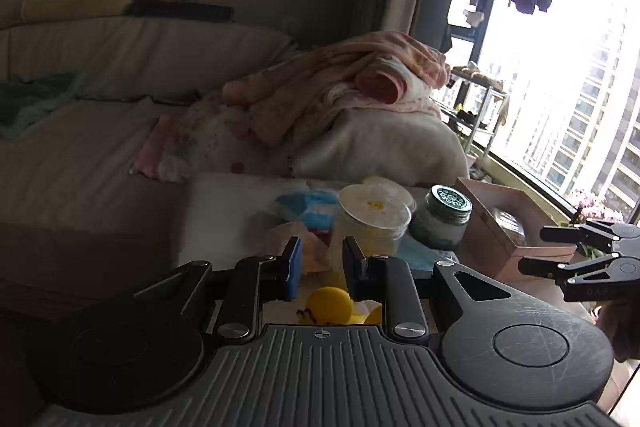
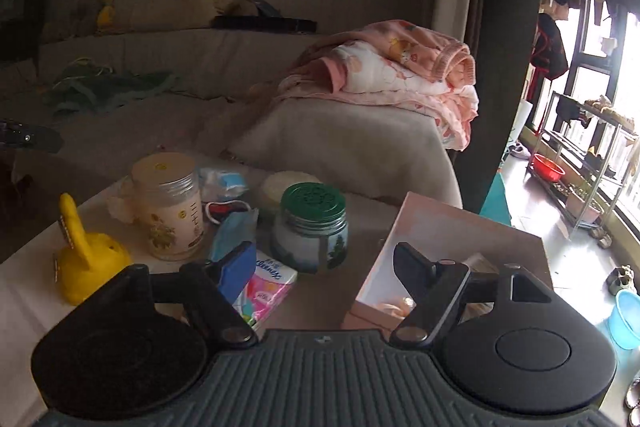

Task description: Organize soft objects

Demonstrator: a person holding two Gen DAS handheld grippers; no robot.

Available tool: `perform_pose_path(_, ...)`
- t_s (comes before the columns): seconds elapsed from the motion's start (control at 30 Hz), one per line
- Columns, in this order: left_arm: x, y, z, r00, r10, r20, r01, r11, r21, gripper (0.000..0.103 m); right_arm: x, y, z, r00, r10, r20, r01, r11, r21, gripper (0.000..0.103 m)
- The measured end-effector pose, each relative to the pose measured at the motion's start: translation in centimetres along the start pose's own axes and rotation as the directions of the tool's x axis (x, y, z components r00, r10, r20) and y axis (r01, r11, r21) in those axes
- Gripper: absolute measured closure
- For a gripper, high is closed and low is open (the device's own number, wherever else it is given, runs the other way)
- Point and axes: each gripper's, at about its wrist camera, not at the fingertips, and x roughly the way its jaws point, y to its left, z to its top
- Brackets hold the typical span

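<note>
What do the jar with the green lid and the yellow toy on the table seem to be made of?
Jar with the green lid: likely glass, glossy and see-through at the shoulder; the lid looks like embossed metal, maybe plastic. Yellow toy: probably soft rubber or vinyl, with a smooth matte surface and rounded moulded shape.

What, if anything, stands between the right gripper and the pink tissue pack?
Nothing visible. The tissue pack lies right at the open right gripper, beside its blue-padded finger. The green-lidded jar stands next to it, farther back, out of the path.

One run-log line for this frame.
left gripper: narrow, empty | right gripper: open, empty | yellow rubber duck toy: on table | pink wooden box: open
</note>
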Motion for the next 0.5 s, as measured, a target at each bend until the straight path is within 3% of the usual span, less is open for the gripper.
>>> perform_pose_path(0.1, 0.7, 2.7, -0.9, 1.000, -0.018, -0.009, 0.018, 0.996, -0.090, 0.079, 1.2, 2.8, -1.3, 0.996, 0.078, -0.052, -0.078, 0.997, 0.003, 0.027)
perform_pose_path(0.17, 2.0, 3.7, -1.0, 0.996, -0.088, -0.031, 0.084, 0.992, -0.097, 0.079, 2.2, 4.0, -2.1, 0.988, 0.122, -0.094, -0.120, 0.992, 0.024, 0.027)
perform_pose_path(0.23, 3.4, 3.9, -1.0, 0.990, -0.125, -0.071, 0.122, 0.992, -0.038, 0.079, 3.1, 4.9, -3.0, 0.983, 0.129, -0.128, -0.126, 0.992, 0.029, 0.027)
perform_pose_path(0.33, 5.1, 3.3, -0.2, 0.995, -0.065, -0.081, 0.071, 0.995, 0.073, 0.079, 4.0, 5.7, -3.9, 0.978, 0.131, -0.160, -0.128, 0.991, 0.028, 0.027)
perform_pose_path(0.4, 6.4, 3.6, 0.9, 0.994, -0.075, -0.080, 0.081, 0.994, 0.076, 0.079, 4.4, 5.9, -4.4, 0.976, 0.134, -0.170, -0.130, 0.991, 0.030, 0.027)
perform_pose_path(0.5, 9.4, 4.3, 2.4, 0.979, -0.158, -0.130, 0.166, 0.985, 0.055, 0.079, 4.7, 6.1, -5.1, 0.972, 0.149, -0.180, -0.146, 0.989, 0.033, 0.027)
